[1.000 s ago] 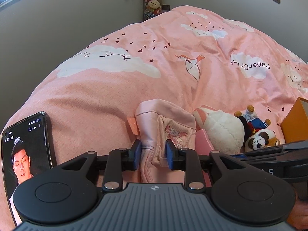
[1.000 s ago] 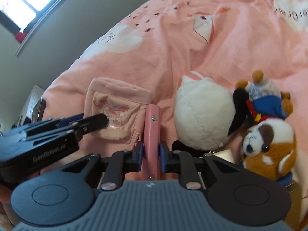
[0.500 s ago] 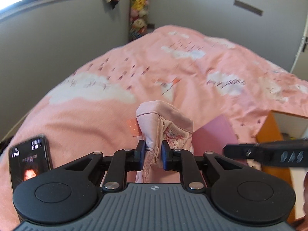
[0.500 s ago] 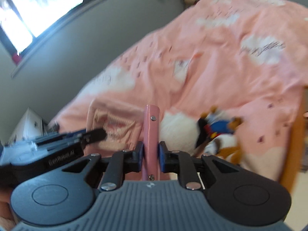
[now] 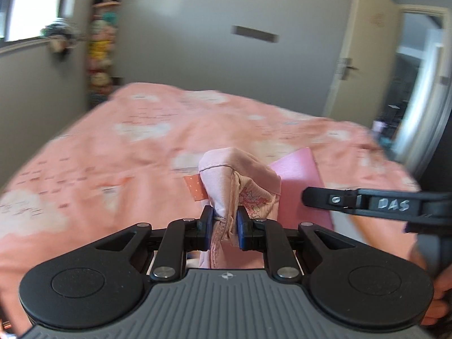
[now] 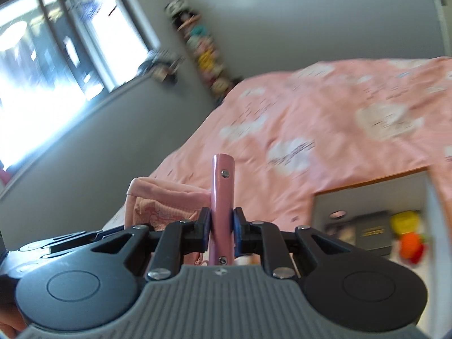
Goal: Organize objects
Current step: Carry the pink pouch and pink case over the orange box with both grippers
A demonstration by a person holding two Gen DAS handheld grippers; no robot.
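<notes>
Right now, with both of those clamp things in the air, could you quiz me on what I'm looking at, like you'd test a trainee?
1. True or false: the left gripper has its jaws shut on a pink fabric pouch.
2. What does the right gripper hold? A) a smartphone B) a flat pink board with small screws C) a plush toy
3. Fill in: behind both held things lies a pink ____ printed with white clouds.

Key
1. True; the cloth is pinched between the jaws.
2. B; it stands edge-on between the jaws.
3. Bedcover.
</notes>
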